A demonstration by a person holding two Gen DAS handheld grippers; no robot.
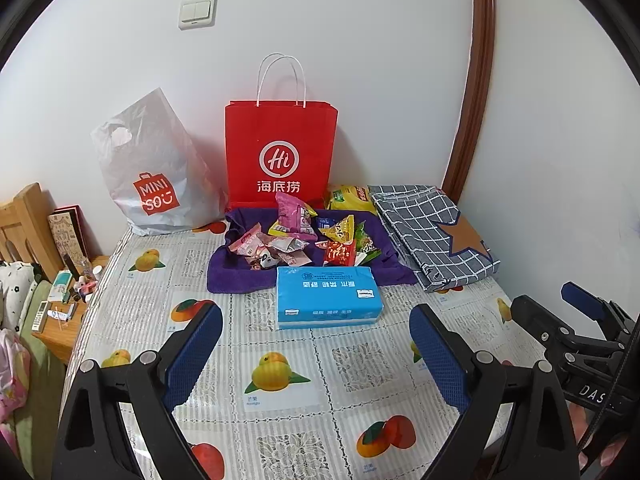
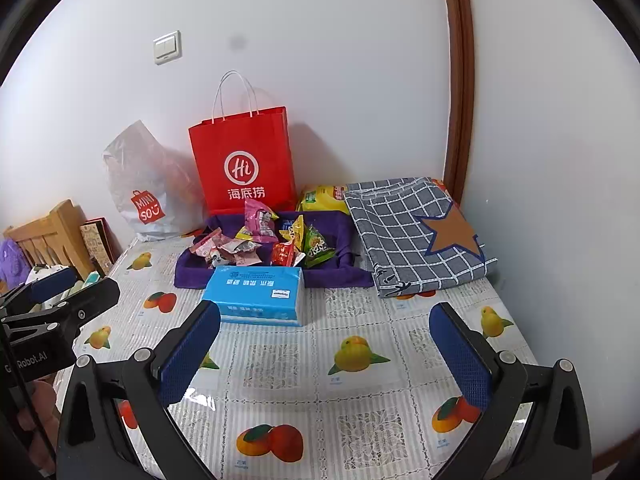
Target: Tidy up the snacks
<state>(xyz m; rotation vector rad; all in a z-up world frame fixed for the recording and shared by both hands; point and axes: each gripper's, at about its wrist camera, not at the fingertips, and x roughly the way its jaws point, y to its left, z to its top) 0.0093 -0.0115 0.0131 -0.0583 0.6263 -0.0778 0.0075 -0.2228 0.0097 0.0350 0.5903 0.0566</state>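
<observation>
Surface: desk (image 1: pixel 304 360) under fruit-print cloth, white wall behind.
Left gripper (image 1: pixel 316 344): jaws spread wide, empty, hovering above the desk.
Snacks (image 1: pixel 300 238): loose packets heaped on a purple cloth (image 1: pixel 228 276), straight ahead of the left jaws, beyond the tissue pack (image 1: pixel 326 296).
Pile axis: runs crosswise to both jaws.
Right gripper (image 2: pixel 326 344): jaws equally wide, empty; pile ahead and slightly left.
Nearer arm: judged about equal, left better centred.
</observation>
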